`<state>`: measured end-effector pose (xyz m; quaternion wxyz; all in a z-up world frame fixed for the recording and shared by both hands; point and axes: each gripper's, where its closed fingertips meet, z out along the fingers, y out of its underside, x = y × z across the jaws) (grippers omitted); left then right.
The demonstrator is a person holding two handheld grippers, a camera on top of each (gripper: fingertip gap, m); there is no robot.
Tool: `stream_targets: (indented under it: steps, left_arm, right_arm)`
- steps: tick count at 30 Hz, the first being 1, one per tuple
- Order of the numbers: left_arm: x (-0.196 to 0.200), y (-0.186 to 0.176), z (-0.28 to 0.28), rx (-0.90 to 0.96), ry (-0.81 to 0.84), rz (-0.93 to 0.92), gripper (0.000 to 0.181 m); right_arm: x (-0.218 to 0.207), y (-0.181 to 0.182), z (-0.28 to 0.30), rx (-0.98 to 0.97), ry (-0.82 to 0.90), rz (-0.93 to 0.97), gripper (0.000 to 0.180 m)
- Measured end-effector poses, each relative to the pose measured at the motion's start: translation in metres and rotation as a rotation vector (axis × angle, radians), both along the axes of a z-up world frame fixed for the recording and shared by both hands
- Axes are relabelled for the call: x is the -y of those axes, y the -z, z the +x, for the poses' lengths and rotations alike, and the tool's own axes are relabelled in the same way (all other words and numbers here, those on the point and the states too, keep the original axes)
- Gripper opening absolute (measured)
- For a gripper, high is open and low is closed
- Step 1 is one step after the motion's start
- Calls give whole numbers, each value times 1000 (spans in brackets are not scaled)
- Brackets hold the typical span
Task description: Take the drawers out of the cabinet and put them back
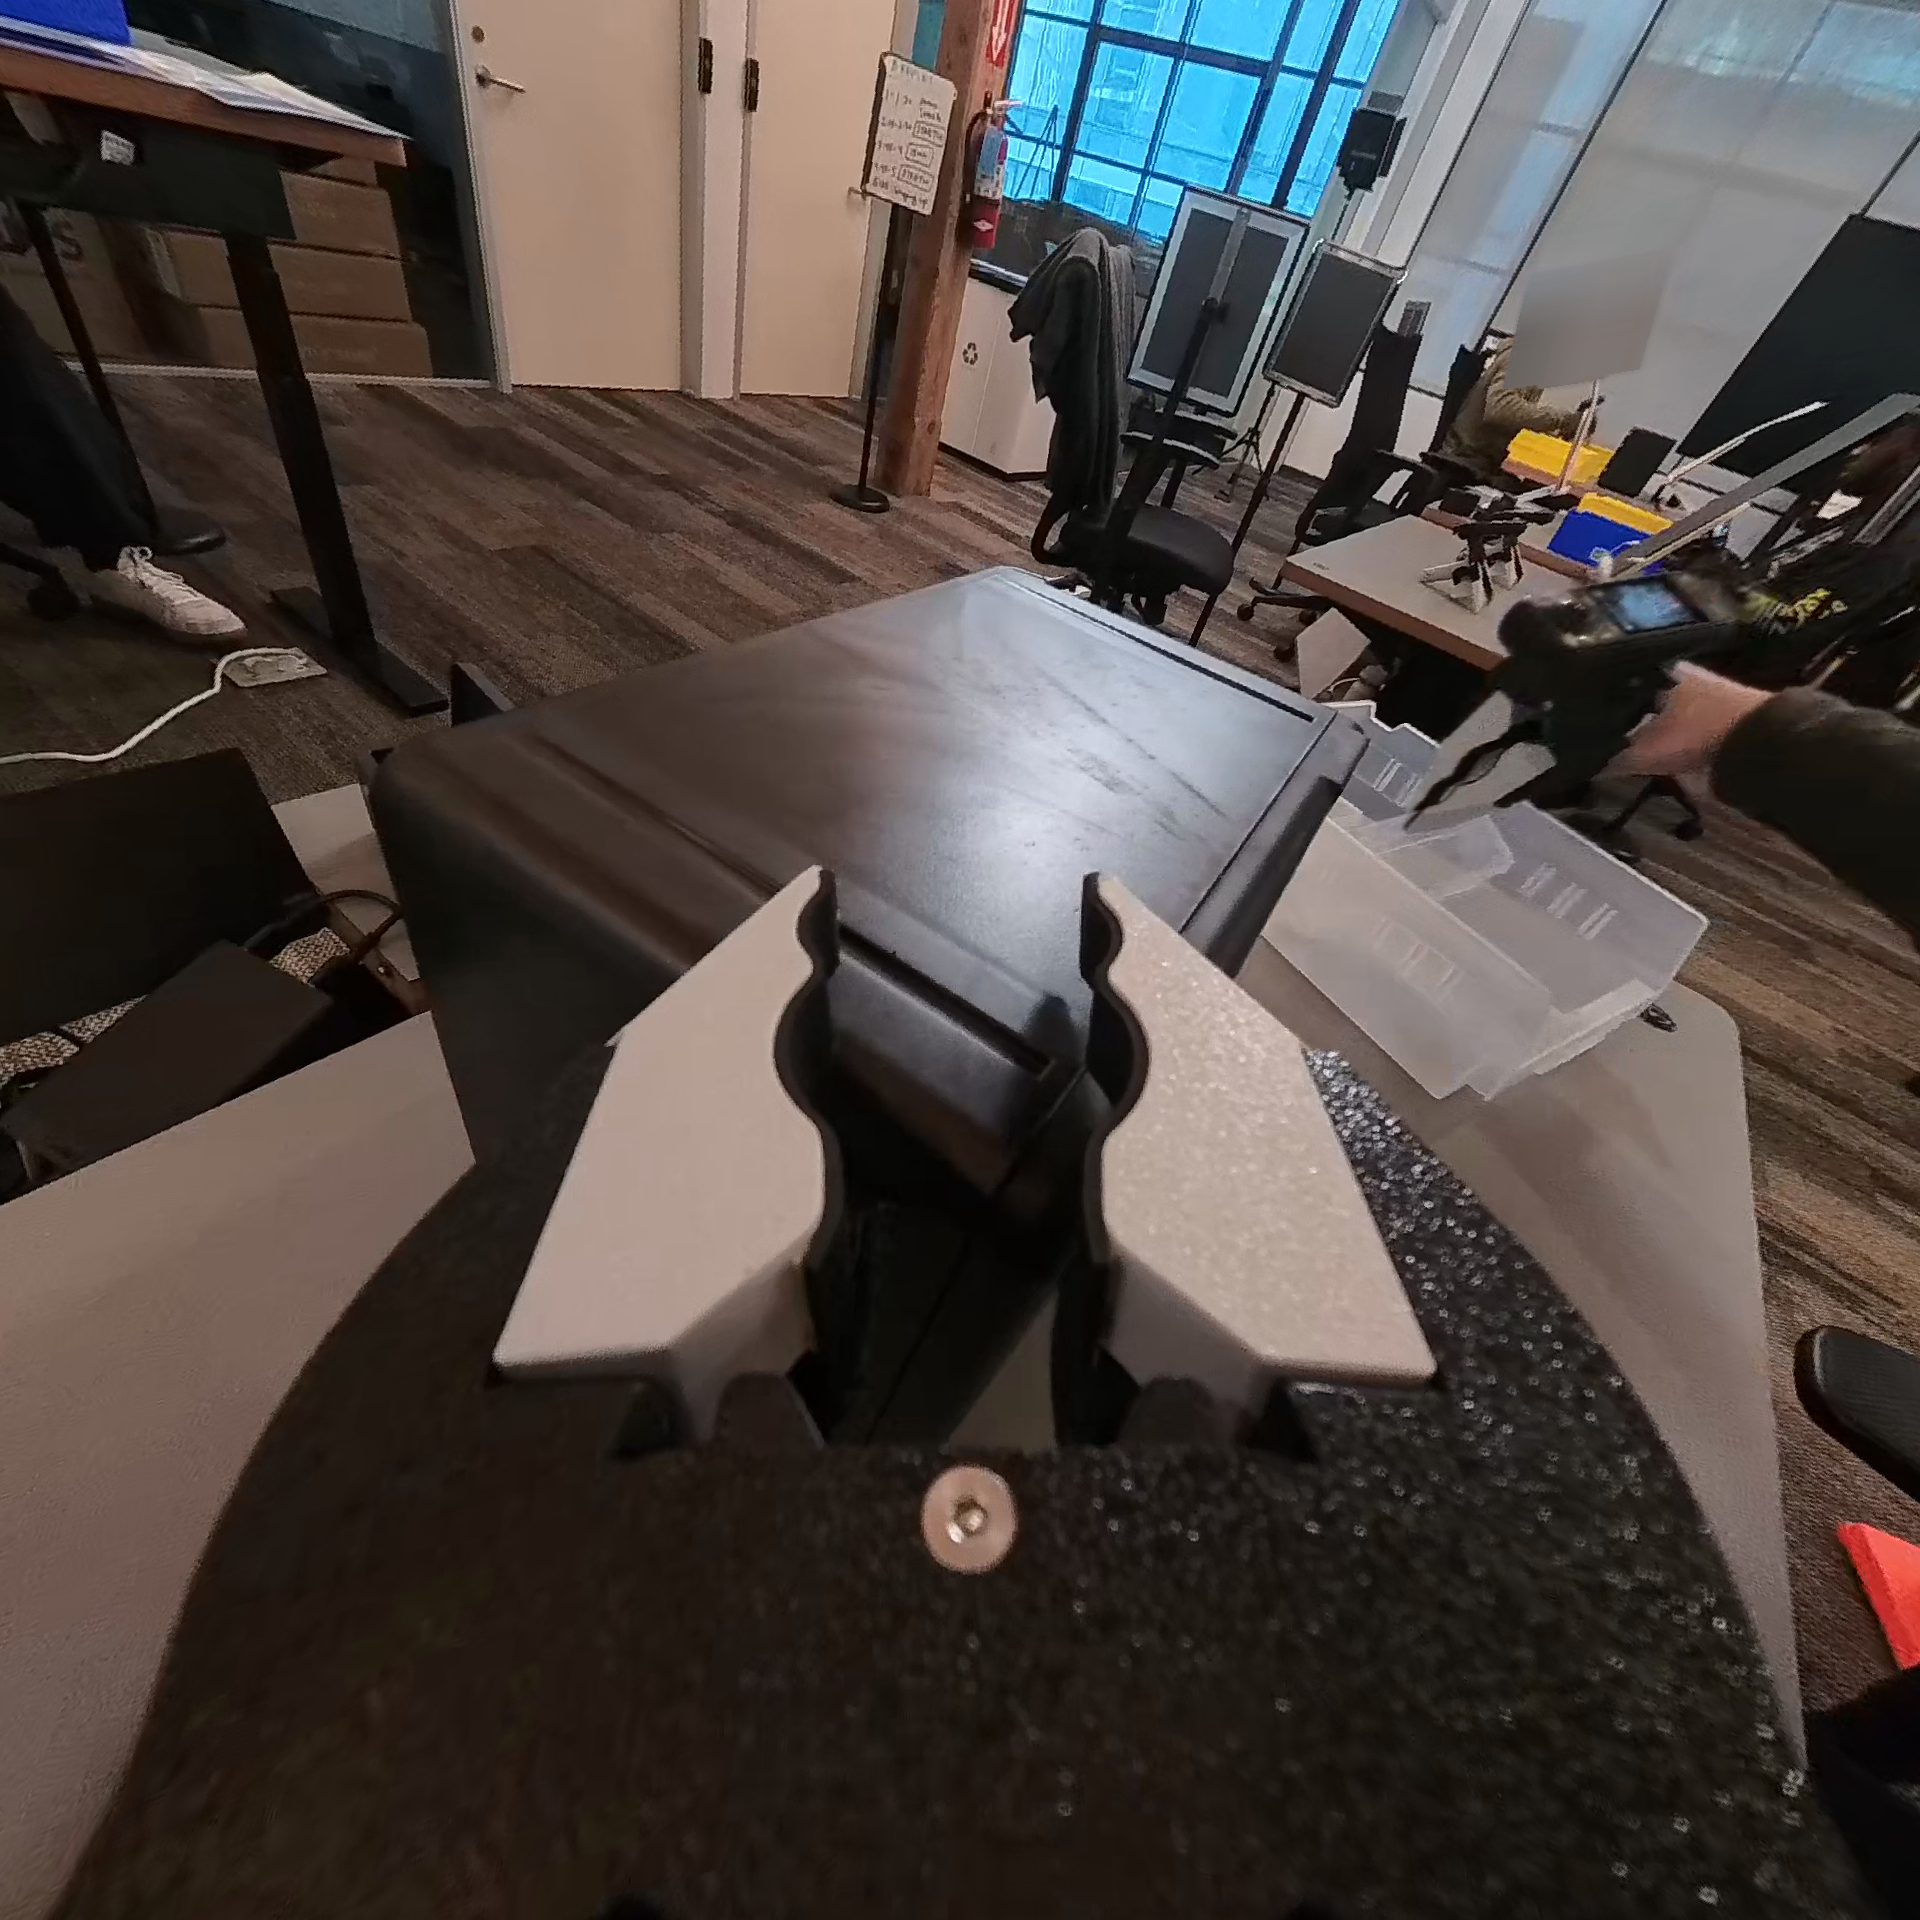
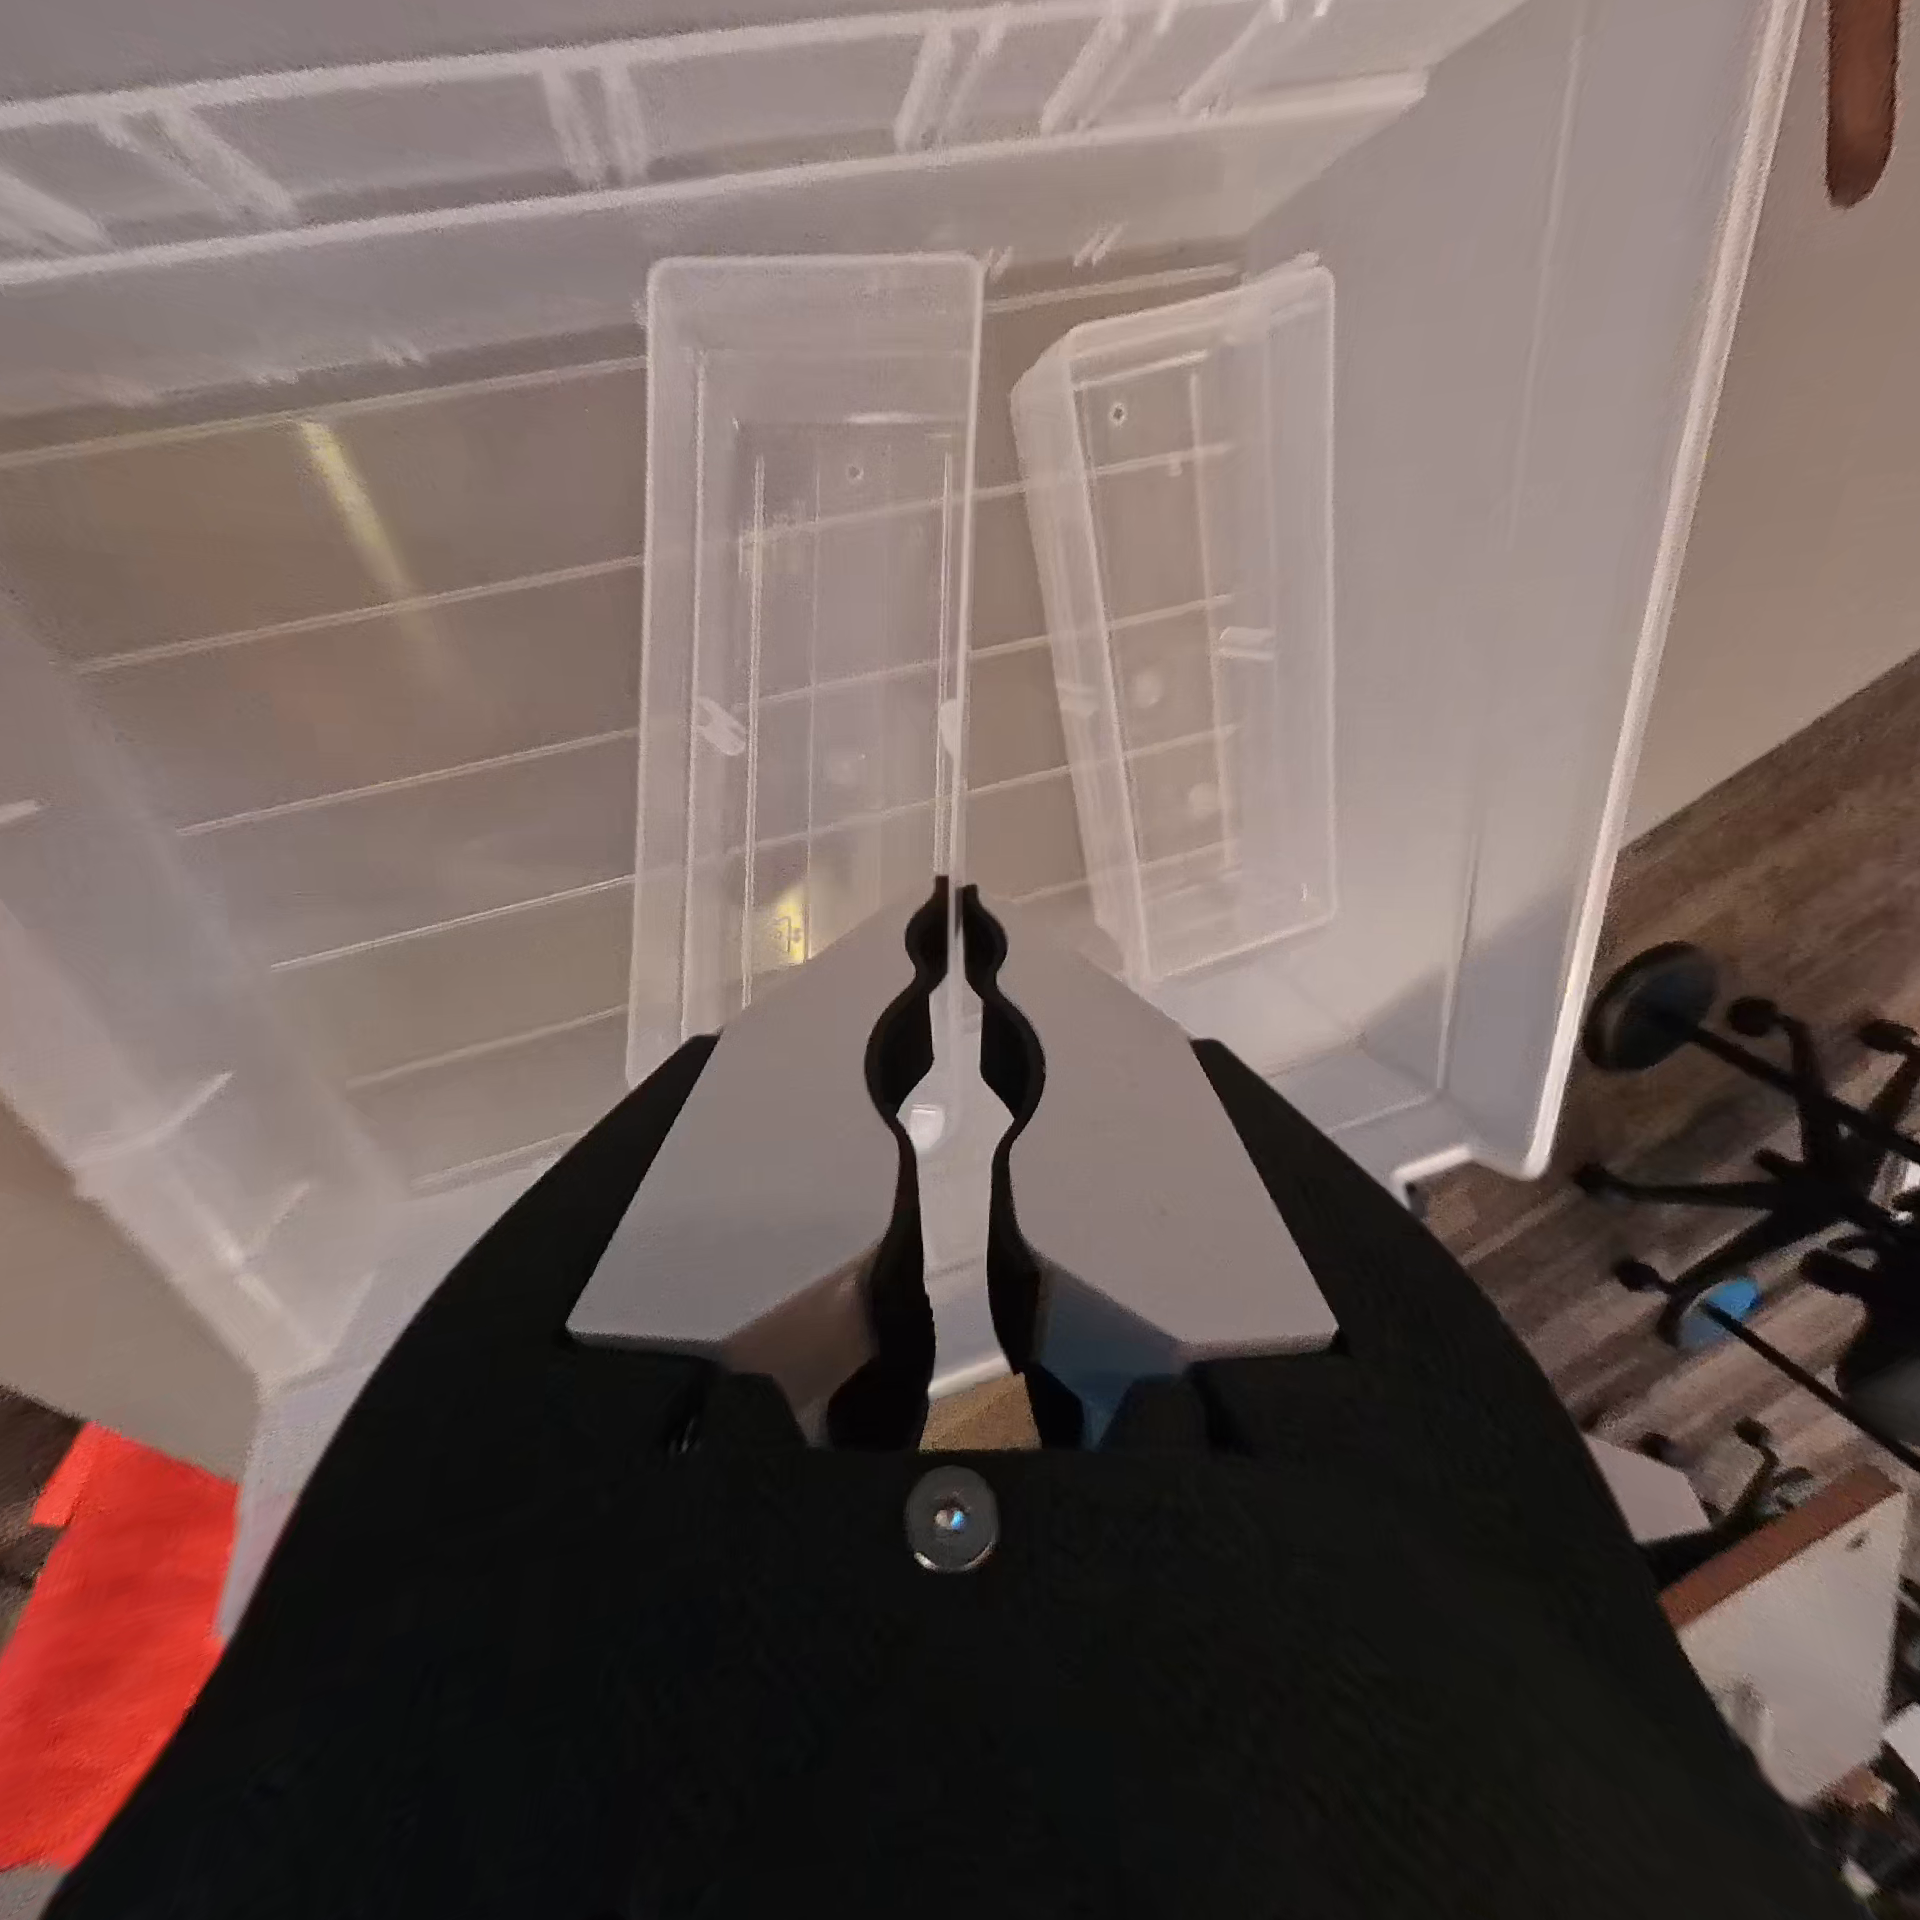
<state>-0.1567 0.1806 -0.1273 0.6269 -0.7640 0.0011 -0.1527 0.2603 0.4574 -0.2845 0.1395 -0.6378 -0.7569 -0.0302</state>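
Two tongs share the work: your left tongs [image 1: 956, 935], spread, brace the black cabinet [image 1: 883, 748] on the tabletop [image 1: 1621, 1143], while your right tongs [image 2: 954, 894] pinch a small clear drawer's [image 2: 810, 582] wall inside the large drawer [image 2: 1621, 582].

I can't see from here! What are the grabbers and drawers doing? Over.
Left gripper open at black cabinet. Right gripper shut on small clear drawer wall, inside big clear drawer. Second small drawer alongside.
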Motion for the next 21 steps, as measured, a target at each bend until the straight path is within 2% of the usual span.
stream_targets:
  steps: [6, 8, 9, 11, 14, 16, 18, 21]
  left_arm:
    - [-1, 0, 0, -18, -13, -5, 47]
    - [-1, 0, 0, -18, -12, -5, 47]
    - [-1, 0, 0, -17, -11, -4, 47]
    - [-1, 0, 0, -14, -9, -1, 47]
    - [-1, 0, 0, -12, -9, 0, 47]
    - [-1, 0, 0, -13, -10, 1, 47]
    - [-1, 0, 0, -13, -9, 1, 47]
    - [-1, 0, 0, -14, -8, 1, 48]
  right_arm:
    - [-31, 23, 9, 123, 17, 74, 1]
    - [-33, 25, 11, 111, 83, 81, 20]
    - [-32, 22, 7, 67, 118, 76, 29]
    - [-29, 4, -4, -83, 171, 97, 35]
    - [-14, -53, -29, -336, 194, 253, 38]
    - [18, -99, -55, -510, 156, 372, 39]
    - [69, -131, -89, -658, 73, 427, 41]
    - [158, -137, -153, -792, -116, 392, 42]
